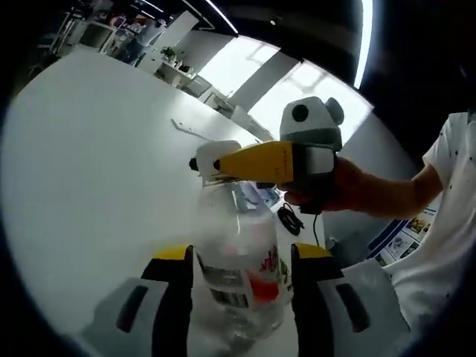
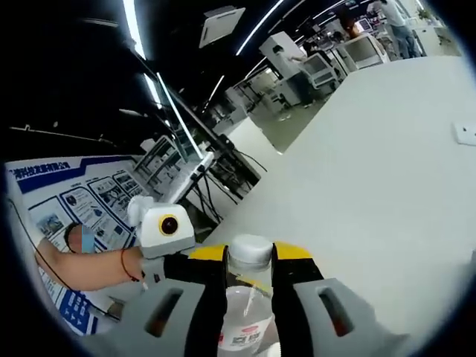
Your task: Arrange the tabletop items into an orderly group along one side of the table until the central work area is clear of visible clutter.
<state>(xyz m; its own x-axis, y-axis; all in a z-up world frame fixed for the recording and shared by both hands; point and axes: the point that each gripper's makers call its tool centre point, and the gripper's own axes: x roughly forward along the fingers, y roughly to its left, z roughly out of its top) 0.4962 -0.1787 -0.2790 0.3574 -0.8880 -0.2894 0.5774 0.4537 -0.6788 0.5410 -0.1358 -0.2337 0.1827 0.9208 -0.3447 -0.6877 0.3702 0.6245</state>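
Observation:
A clear plastic bottle (image 1: 242, 256) with a red and white label stands upright on the white table (image 1: 97, 171). My left gripper (image 1: 244, 256) is shut on its body, the yellow-tipped jaws pressing both sides. From the right, my right gripper (image 1: 204, 163) reaches in, shut on the bottle's white cap (image 1: 227, 147). In the right gripper view the cap (image 2: 250, 250) sits squeezed between my right gripper's (image 2: 250, 256) yellow tips, with the bottle's label (image 2: 244, 338) below. The left gripper (image 2: 182, 264) stands at the left there, held by a hand (image 2: 97, 268).
A small flat white plate (image 1: 190, 128) lies on the table further off, also seen as the plate (image 2: 465, 134). A black cable (image 1: 290, 219) hangs past the table edge. The person's arm and white shirt (image 1: 439, 223) fill the right. Machines (image 2: 327, 67) stand beyond the table.

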